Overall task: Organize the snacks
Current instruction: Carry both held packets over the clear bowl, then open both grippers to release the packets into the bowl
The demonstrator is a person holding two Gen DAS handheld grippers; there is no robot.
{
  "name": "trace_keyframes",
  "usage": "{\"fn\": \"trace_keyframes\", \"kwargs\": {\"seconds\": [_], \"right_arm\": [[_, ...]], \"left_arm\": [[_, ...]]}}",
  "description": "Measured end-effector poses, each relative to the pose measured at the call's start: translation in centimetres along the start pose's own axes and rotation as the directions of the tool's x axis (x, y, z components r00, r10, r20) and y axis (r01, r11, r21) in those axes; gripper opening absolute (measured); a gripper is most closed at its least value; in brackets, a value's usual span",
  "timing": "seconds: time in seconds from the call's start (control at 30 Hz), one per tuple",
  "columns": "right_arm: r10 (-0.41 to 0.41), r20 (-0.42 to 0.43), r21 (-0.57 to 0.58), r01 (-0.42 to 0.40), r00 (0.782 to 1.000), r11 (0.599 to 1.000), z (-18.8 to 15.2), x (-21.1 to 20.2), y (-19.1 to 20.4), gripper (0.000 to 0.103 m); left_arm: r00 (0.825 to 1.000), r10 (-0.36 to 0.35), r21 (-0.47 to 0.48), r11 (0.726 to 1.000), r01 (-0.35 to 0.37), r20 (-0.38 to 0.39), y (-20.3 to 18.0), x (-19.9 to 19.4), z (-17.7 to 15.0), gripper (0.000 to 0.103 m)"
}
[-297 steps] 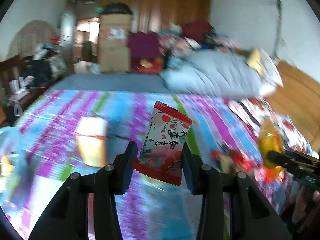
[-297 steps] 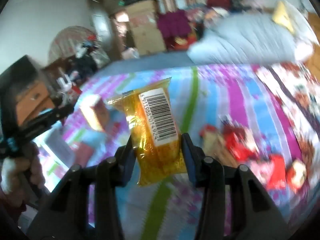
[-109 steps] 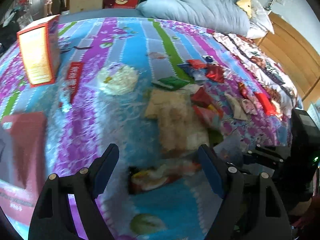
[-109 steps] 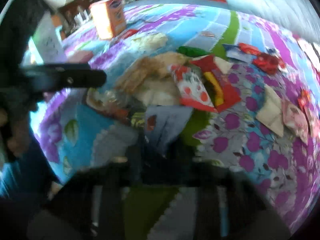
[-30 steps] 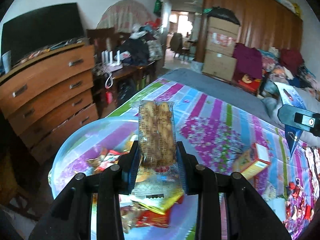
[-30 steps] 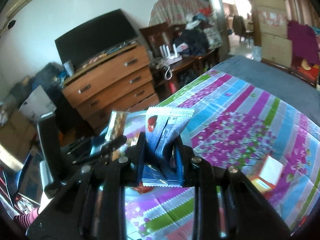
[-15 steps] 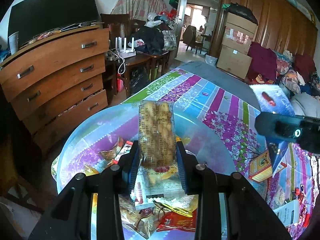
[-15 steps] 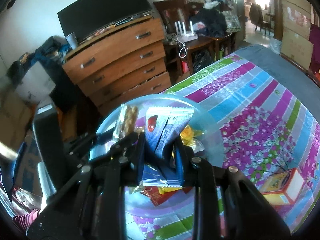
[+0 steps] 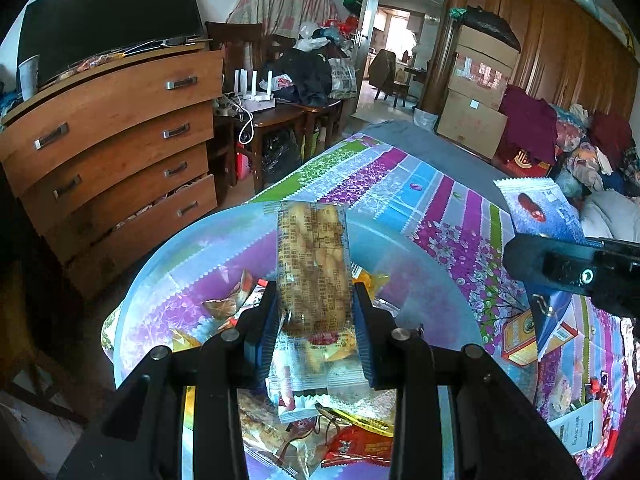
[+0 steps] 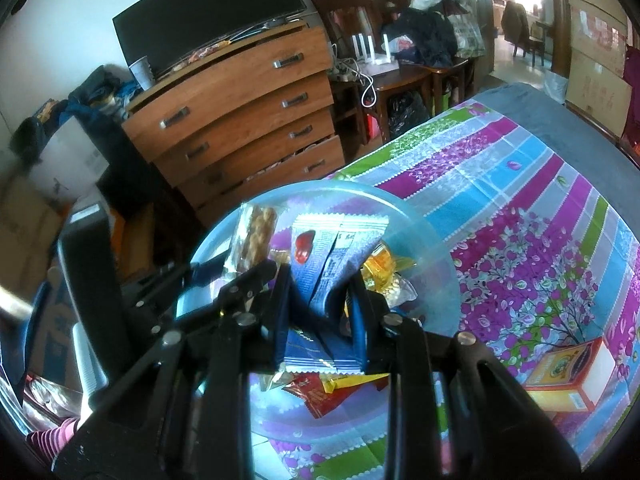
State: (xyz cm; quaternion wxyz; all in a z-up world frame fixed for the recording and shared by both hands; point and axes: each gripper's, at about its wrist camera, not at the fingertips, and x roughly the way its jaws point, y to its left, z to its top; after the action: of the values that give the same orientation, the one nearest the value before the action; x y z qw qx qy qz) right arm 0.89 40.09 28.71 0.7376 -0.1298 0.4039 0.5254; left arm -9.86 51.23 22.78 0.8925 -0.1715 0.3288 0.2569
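Over the clear blue bowl (image 9: 168, 256) on the bedspread (image 10: 520, 216) — left tool (image 9: 314, 314) is clamping a clear-wrapped pastry snack (image 9: 312, 264) upright, right tool (image 10: 320, 312) is pinching a blue snack packet (image 10: 332, 256); loose snacks (image 9: 352, 440) are lying inside.

Clear pastry packet (image 9: 313, 264), blue packet (image 10: 334, 256) upright above snack-filled, seemingly translucent bowl (image 9: 168, 236).

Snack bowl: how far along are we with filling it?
Done: the clear bowl already holds several wrapped snacks. In hand: the left gripper clamps a clear pastry packet over it, and the right gripper a blue packet. Left: both drops, plus the orange box and anything beyond view.
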Motion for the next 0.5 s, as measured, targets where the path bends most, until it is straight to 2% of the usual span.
{"fn": "trace_keyframes", "kwargs": {"seconds": [0.5], "right_arm": [[0.011, -0.015, 0.001, -0.011, 1.000, 1.000, -0.2, 1.3, -0.1, 0.029]], "left_arm": [[0.999, 0.022, -0.009, 1.000, -0.022, -0.026, 0.3, 1.3, -0.5, 0.037]]}}
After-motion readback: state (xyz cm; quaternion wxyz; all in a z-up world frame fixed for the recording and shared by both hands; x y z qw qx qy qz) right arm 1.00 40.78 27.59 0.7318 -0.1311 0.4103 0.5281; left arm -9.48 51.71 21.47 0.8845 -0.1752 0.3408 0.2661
